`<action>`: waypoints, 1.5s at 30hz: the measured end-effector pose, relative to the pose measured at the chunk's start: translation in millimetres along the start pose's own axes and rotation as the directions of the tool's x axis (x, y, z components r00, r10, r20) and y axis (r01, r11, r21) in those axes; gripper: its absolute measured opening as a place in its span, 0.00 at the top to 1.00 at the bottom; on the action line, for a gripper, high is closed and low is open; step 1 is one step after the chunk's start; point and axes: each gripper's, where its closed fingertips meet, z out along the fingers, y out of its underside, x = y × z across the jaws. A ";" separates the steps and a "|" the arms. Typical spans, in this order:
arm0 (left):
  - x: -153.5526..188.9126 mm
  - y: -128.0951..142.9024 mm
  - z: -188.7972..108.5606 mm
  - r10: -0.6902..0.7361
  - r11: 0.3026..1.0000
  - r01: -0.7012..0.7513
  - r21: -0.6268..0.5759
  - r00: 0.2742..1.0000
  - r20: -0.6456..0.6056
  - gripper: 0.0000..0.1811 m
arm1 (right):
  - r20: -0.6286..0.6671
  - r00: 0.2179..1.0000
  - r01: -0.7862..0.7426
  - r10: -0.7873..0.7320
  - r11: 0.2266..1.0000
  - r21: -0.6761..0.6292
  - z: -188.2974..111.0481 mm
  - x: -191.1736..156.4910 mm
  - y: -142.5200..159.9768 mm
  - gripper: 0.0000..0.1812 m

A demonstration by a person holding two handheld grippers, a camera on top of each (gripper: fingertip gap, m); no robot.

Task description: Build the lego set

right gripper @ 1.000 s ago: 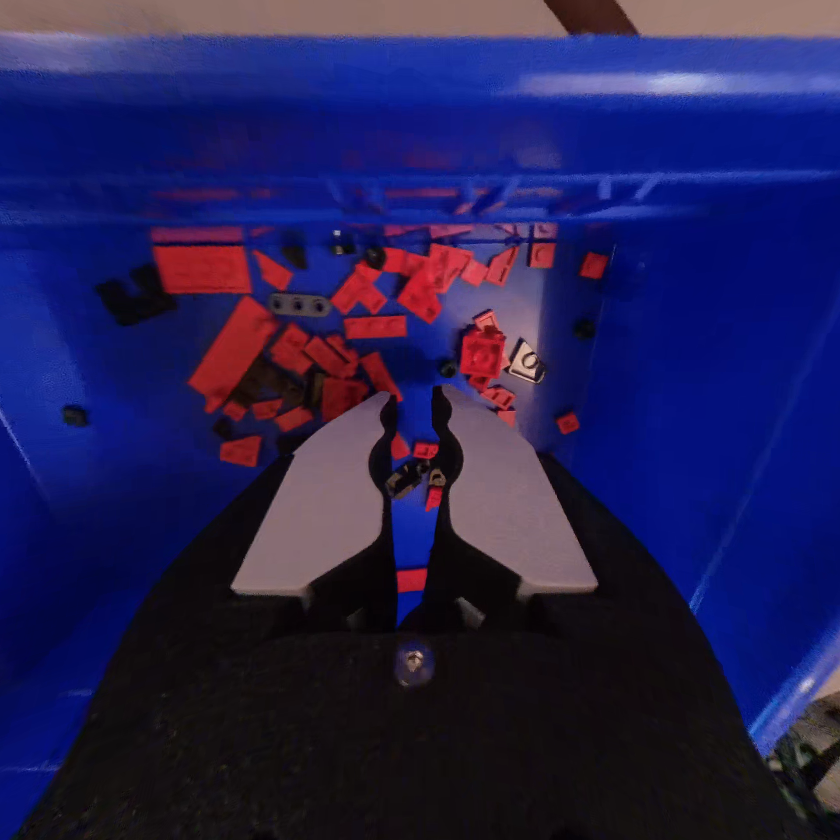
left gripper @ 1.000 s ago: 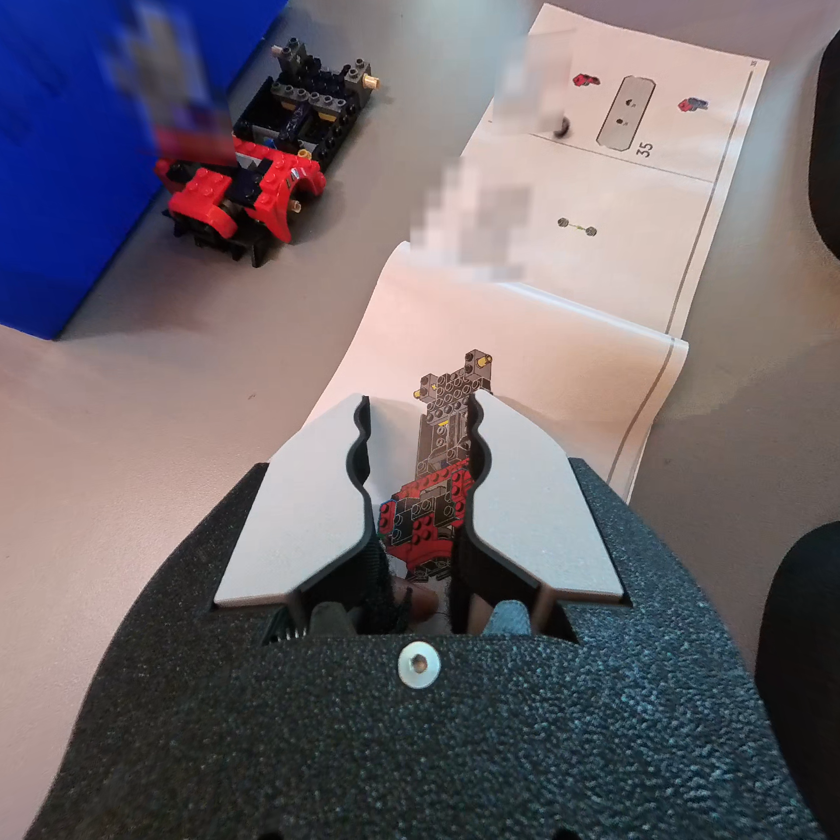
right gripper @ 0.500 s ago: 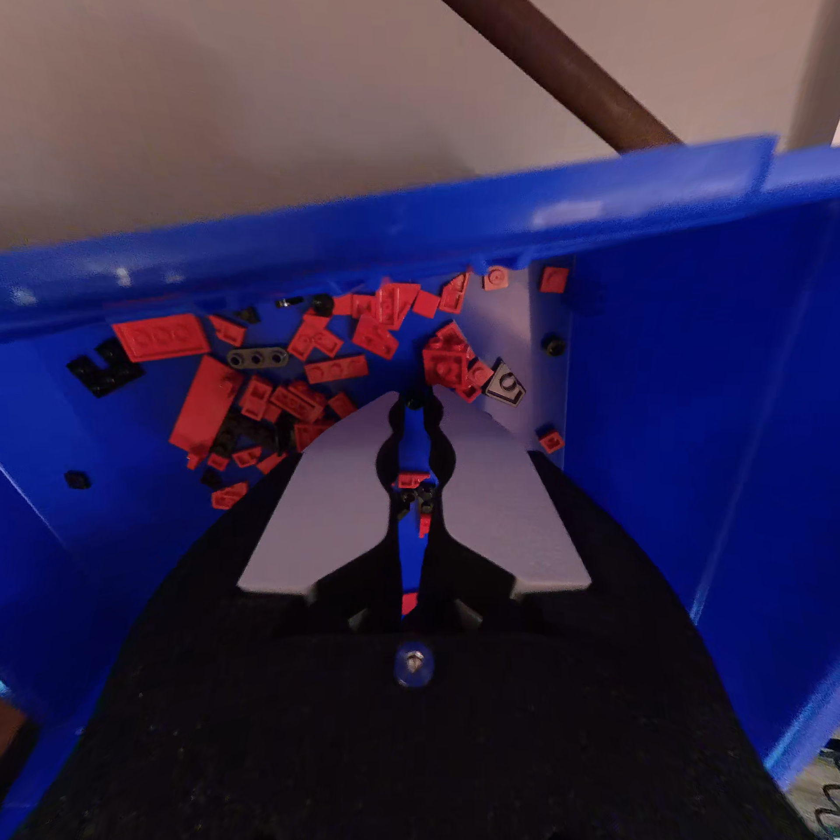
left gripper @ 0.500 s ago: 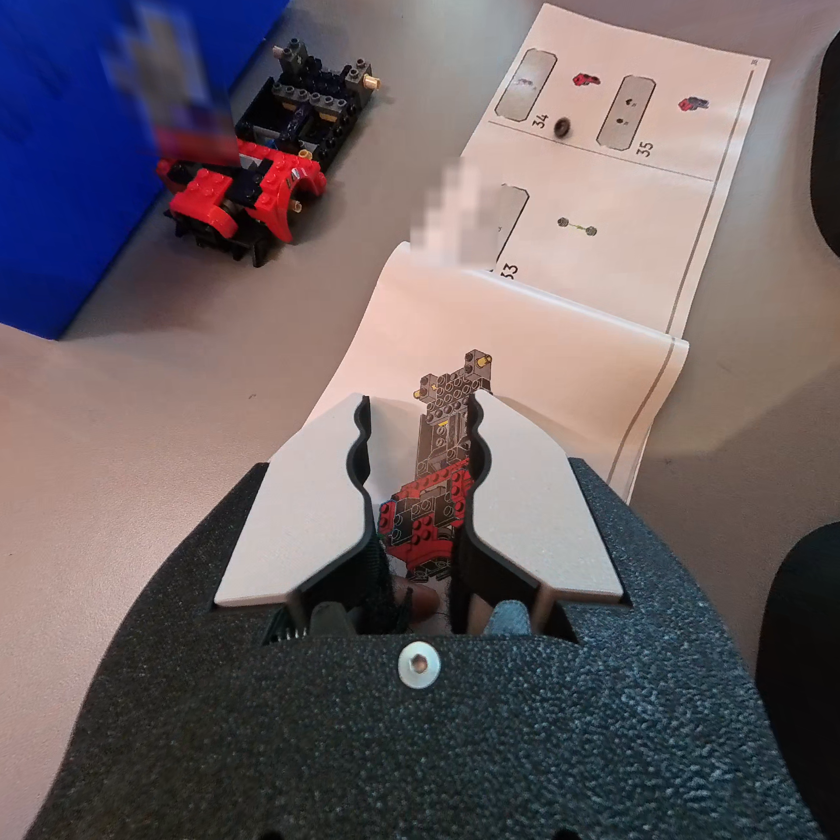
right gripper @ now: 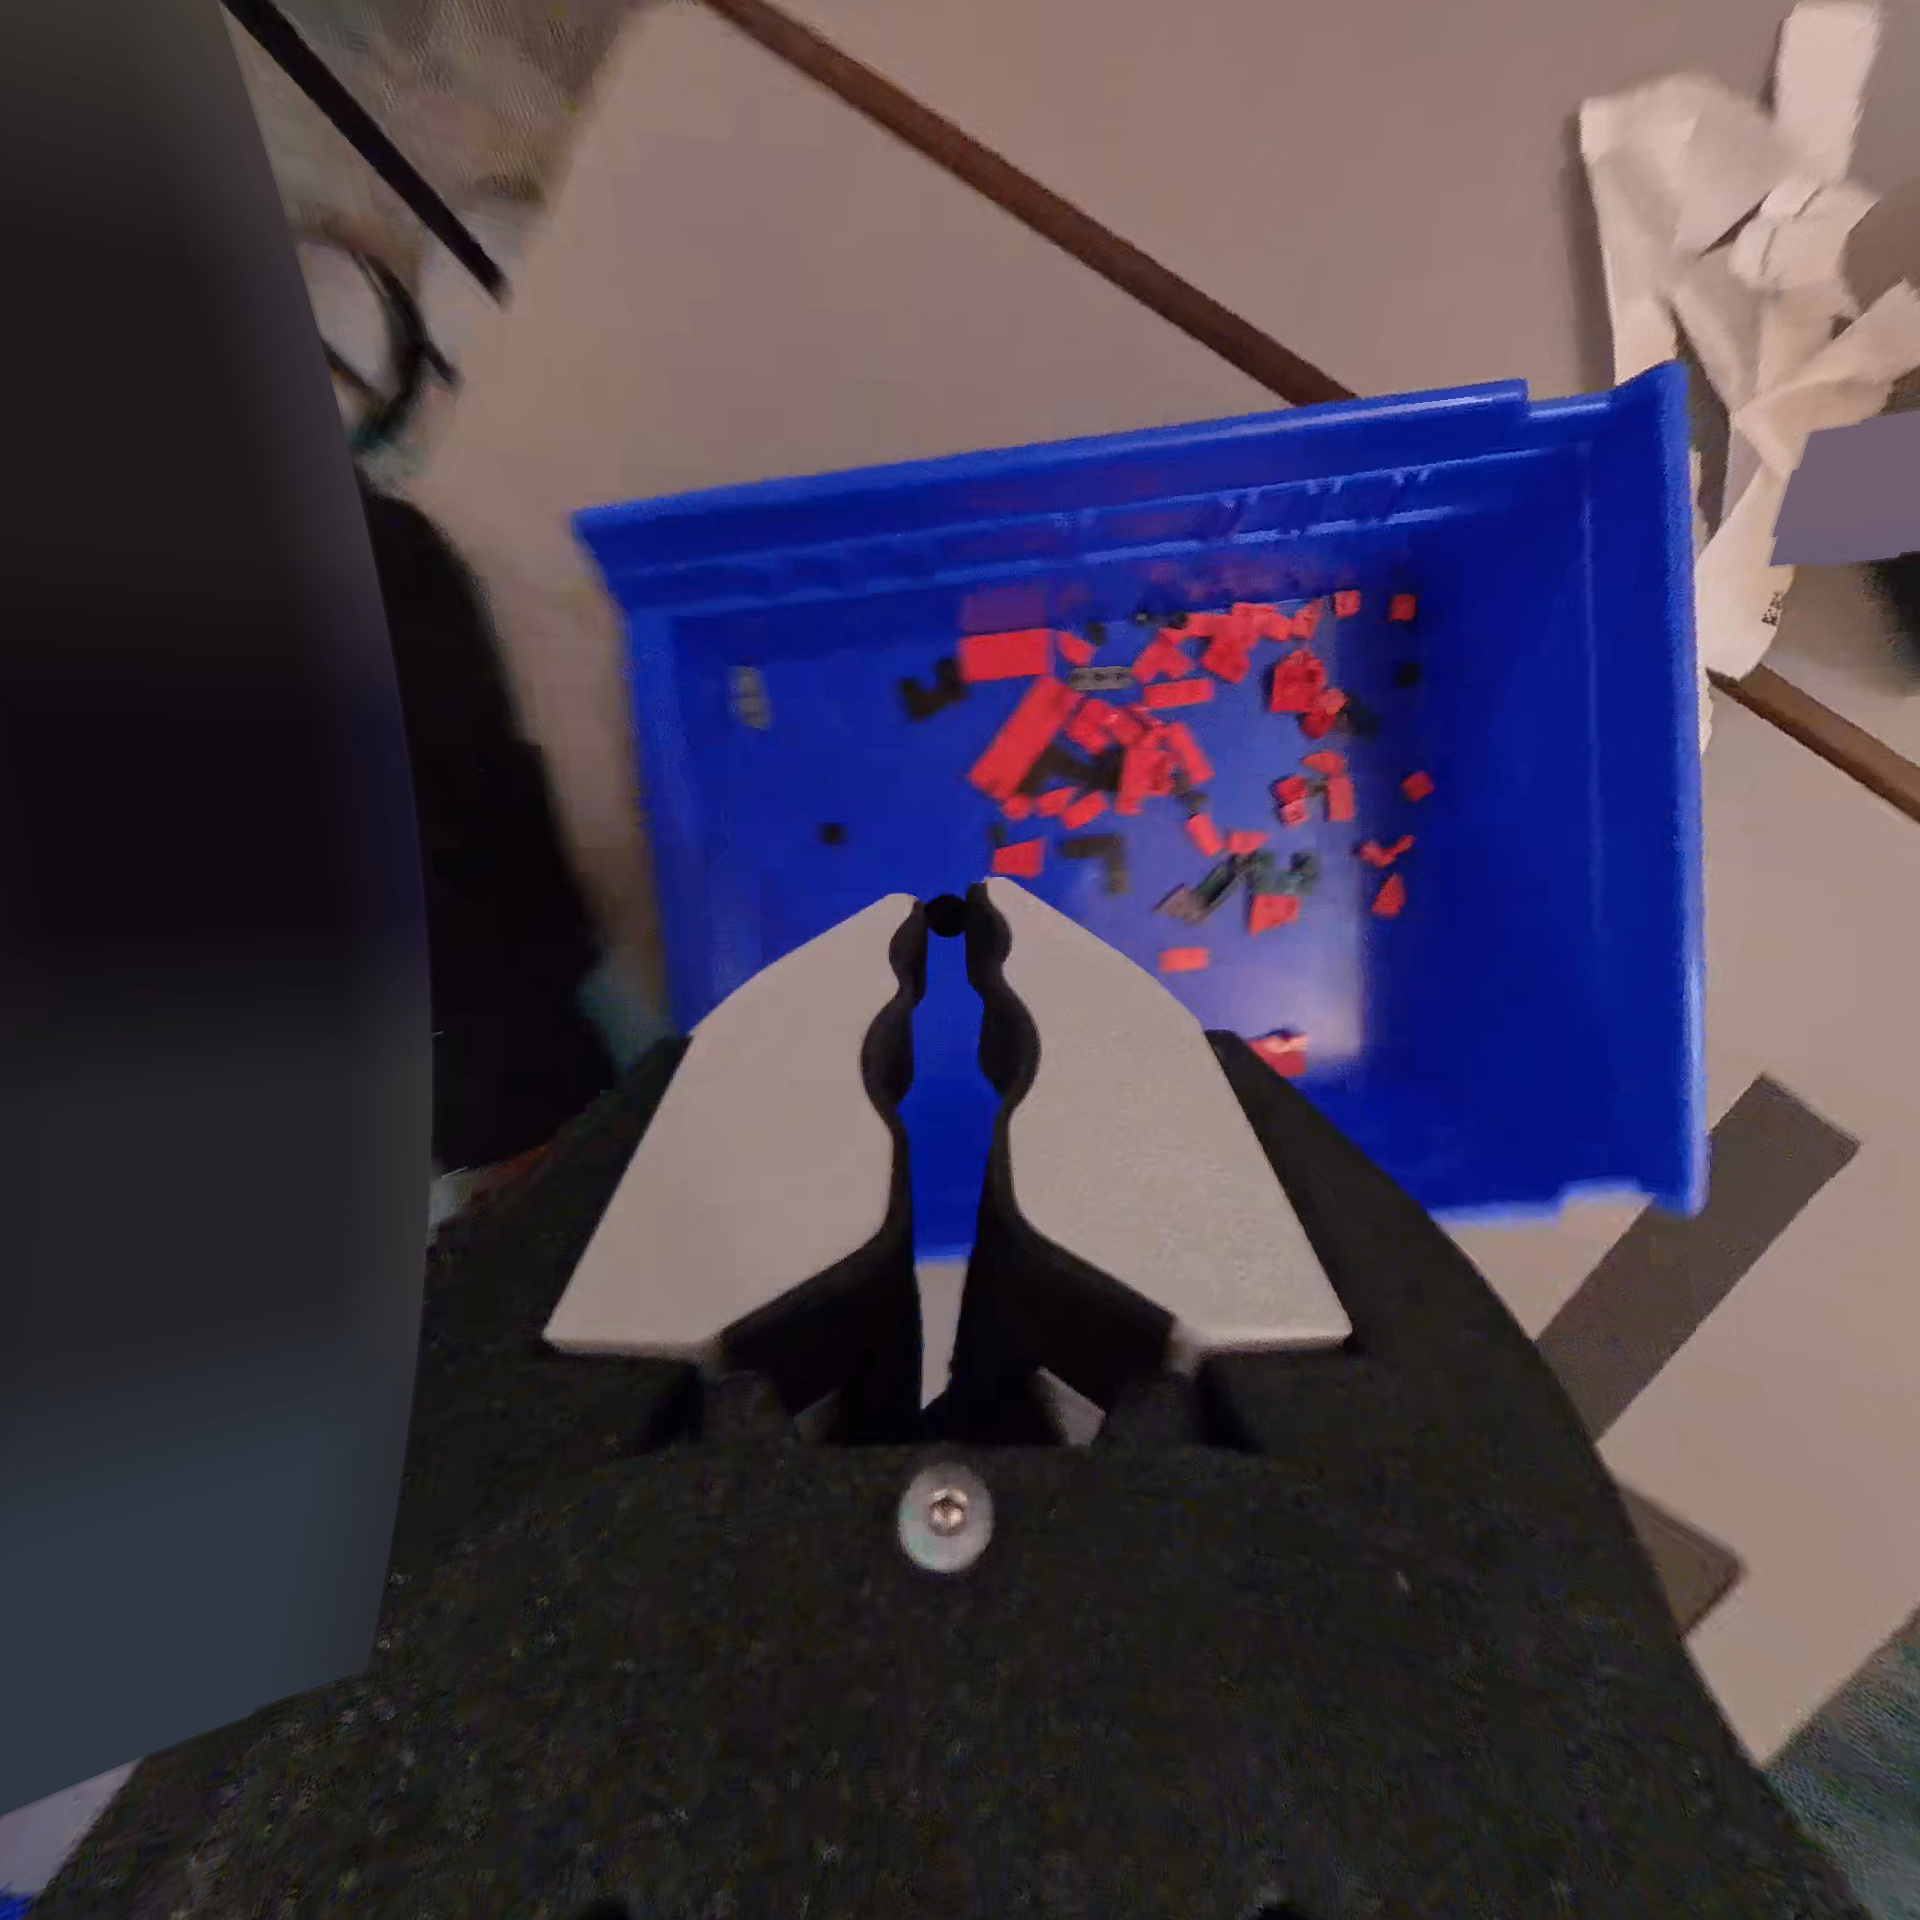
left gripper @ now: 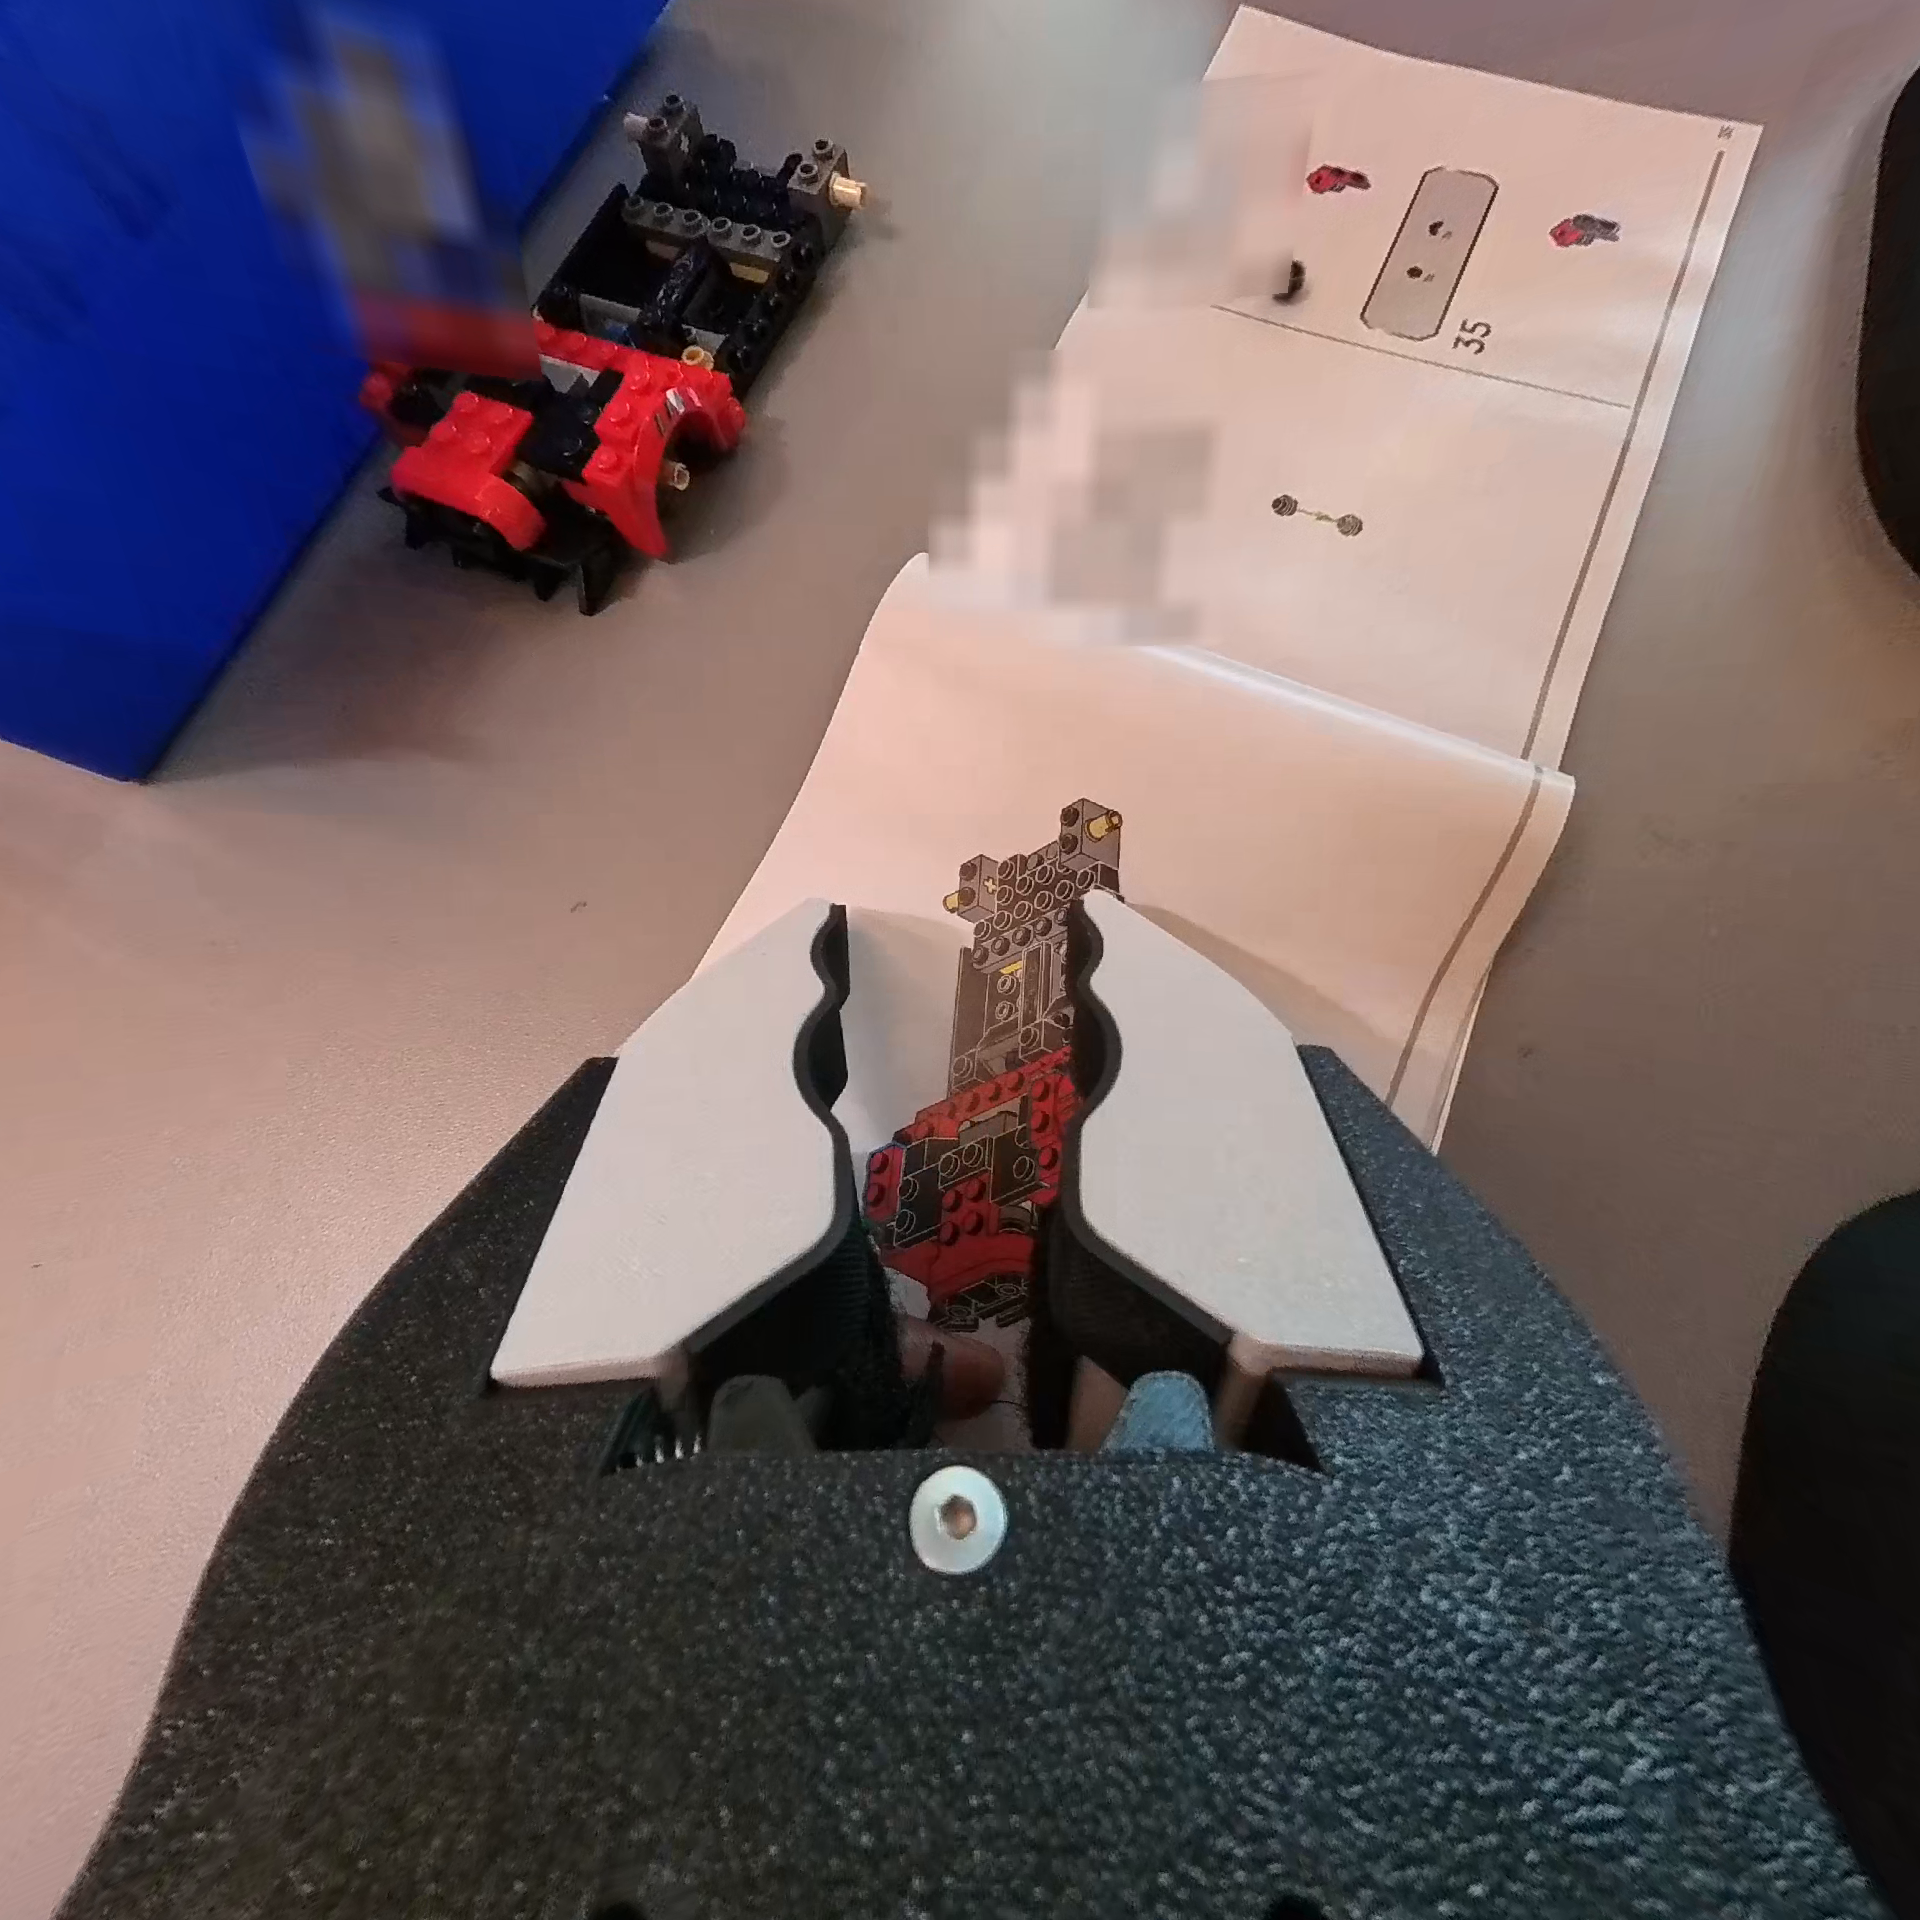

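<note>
Left wrist view: the left tool [left gripper: 956,914] hangs over the grey counter [left gripper: 312,1039] with a clear gap between its two fingers and nothing held. Under it lies an open instruction booklet [left gripper: 1195,748], its near page curled upward; a drawing of the half-built car shows through the gap. At about 11 o'clock from the tool, well apart from it, the half-built car [left gripper: 613,353] sits on the counter, red bodywork at its near end, a black and grey frame at its far end. Just beside the car, at 10 o'clock, stands the side of a blue bin [left gripper: 135,416]. A small dark piece [left gripper: 1291,278] lies on the far page at about 1 o'clock. Dark rounded shapes fill the right edge.

Right wrist view: the picture is smeared. The right tool [right gripper: 945,914] is nearly closed, pinching a small round black piece [right gripper: 944,916] between its tips. It hangs above the near left part of the blue bin [right gripper: 1621,831]. Loose red and black bricks [right gripper: 1132,758] lie scattered on the bin floor, mostly at 1 o'clock from the tips. Crumpled white paper [right gripper: 1766,312] lies past the bin at 2 o'clock. A large dark blur fills the left edge.
</note>
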 end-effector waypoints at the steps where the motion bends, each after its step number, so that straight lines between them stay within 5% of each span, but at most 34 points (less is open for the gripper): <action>1: 0.0 0.0 0.0 0.001 1.000 -0.001 0.000 1.000 0.000 0.78 | -0.006 1.000 -0.016 0.016 0.998 0.053 -21.9 -17.2 6.1 0.96; 6: 0.1 -0.2 -0.1 0.004 1.000 -0.004 0.001 1.000 0.002 0.78 | -0.101 0.985 -0.107 0.137 0.960 0.257 -106.8 -100.5 73.1 0.96; 10: 0.8 -0.3 -0.3 0.017 1.000 -0.017 0.003 1.000 0.008 0.79 | -0.206 0.929 -0.215 0.306 0.903 0.372 -134.9 -158.4 153.9 0.96; 14: 0.8 -0.3 -0.2 0.012 1.000 -0.012 0.002 1.000 0.003 0.79 | -0.333 0.793 -0.374 0.510 0.839 0.395 -121.8 -200.4 248.7 0.96; 20: 1.2 -0.5 -0.3 0.019 1.000 -0.019 0.003 1.000 0.007 0.79 | -0.422 0.580 -0.596 0.696 0.717 0.363 -52.4 -227.5 361.2 0.96; 30: 2.4 -0.8 -0.8 0.038 0.999 -0.038 0.006 0.999 0.016 0.80 | -0.316 0.615 -0.688 0.723 0.687 0.233 17.6 -217.4 397.1 0.96; 39: 2.9 -1.0 -1.0 0.045 0.999 -0.045 0.007 0.999 0.021 0.80 | -0.249 0.660 -0.647 0.708 0.705 0.290 13.2 -228.8 383.5 0.77; 41: 2.9 -0.9 -1.0 0.043 0.999 -0.043 0.007 0.999 0.020 0.80 | -0.256 0.612 -0.632 0.748 0.658 0.409 -8.6 -228.2 378.9 0.75; 45: 3.0 -0.6 -1.3 0.034 0.999 -0.035 0.005 0.999 0.018 0.80 | -0.306 0.370 -0.654 0.877 0.480 0.585 -52.7 -247.4 398.4 0.80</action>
